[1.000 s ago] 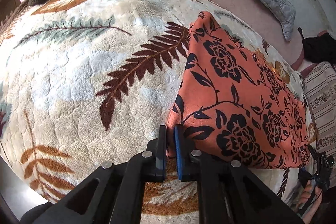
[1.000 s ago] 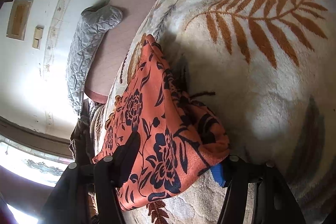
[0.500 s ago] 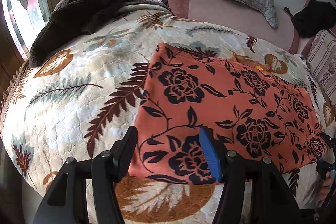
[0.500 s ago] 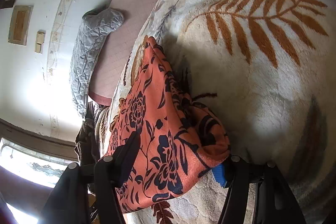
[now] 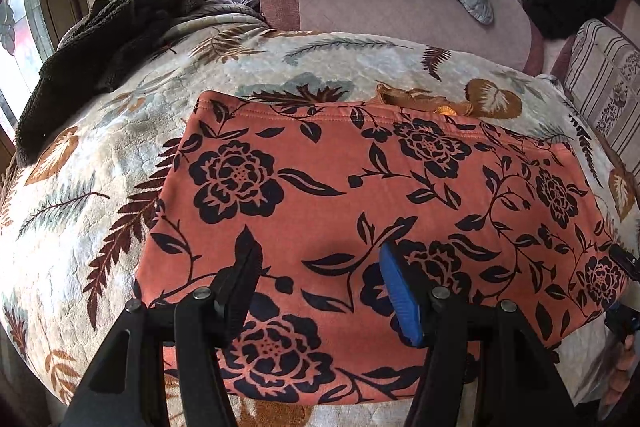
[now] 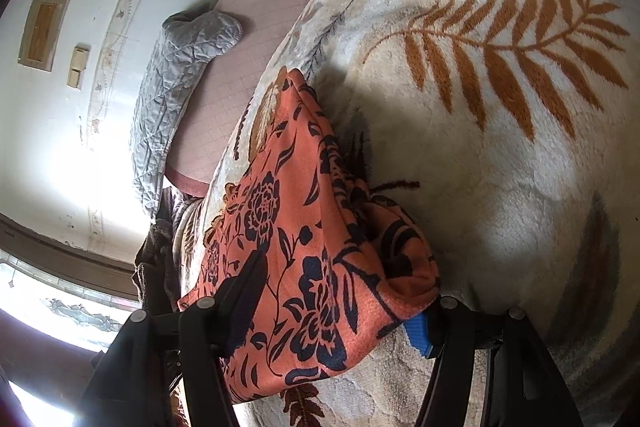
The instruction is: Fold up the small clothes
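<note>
Left wrist view: open left tongs [image 5: 320, 285] hover over the flat cloth [image 5: 360, 195], long axis left-right; right tongs [image 6: 340, 301] open around its corner.

light: daylight from window [image 6: 60, 311], blown out to white there | glare: pale wash on wall [image 6: 52, 155] just above the window | shadow: soft dark patch on blanket [image 6: 500, 147] beside orange cloth [image 6: 320, 247] | focus: both views sharp | distortion: strong fisheye bending, black vignette at corners
</note>
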Tool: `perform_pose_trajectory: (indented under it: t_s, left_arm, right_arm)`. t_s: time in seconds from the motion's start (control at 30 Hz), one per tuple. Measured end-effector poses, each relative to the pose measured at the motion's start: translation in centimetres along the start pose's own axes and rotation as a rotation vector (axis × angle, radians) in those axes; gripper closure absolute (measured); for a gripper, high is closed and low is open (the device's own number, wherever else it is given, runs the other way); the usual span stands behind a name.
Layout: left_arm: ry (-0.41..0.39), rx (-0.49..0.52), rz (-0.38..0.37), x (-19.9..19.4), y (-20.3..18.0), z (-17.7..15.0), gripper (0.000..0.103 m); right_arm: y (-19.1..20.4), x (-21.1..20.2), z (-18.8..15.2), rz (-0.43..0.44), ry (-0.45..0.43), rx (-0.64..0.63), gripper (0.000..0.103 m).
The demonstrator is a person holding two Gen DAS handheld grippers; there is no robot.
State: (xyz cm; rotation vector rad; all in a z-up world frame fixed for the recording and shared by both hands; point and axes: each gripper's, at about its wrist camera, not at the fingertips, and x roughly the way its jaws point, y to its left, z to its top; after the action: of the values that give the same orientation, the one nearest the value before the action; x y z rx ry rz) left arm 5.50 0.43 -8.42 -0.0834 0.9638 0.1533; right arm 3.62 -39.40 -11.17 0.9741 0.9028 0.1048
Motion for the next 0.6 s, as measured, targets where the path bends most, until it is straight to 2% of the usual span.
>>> perform_pose_trajectory:
  t_s: [0.17, 0.6]
  left_arm:
    - [0.059, 0.027, 0.038, 3.3, -0.7, -0.5, 0.041]
    - [0.053, 0.017, 0.013, 2.5, -0.6, 0.1, 0.04]
  right_arm:
    - [0.7, 0.2, 0.2, -0.011, -0.004, -0.027, 0.037]
    - [1.2, 1.2, 0.3, -0.053, 0.026, -0.052, 0.037]
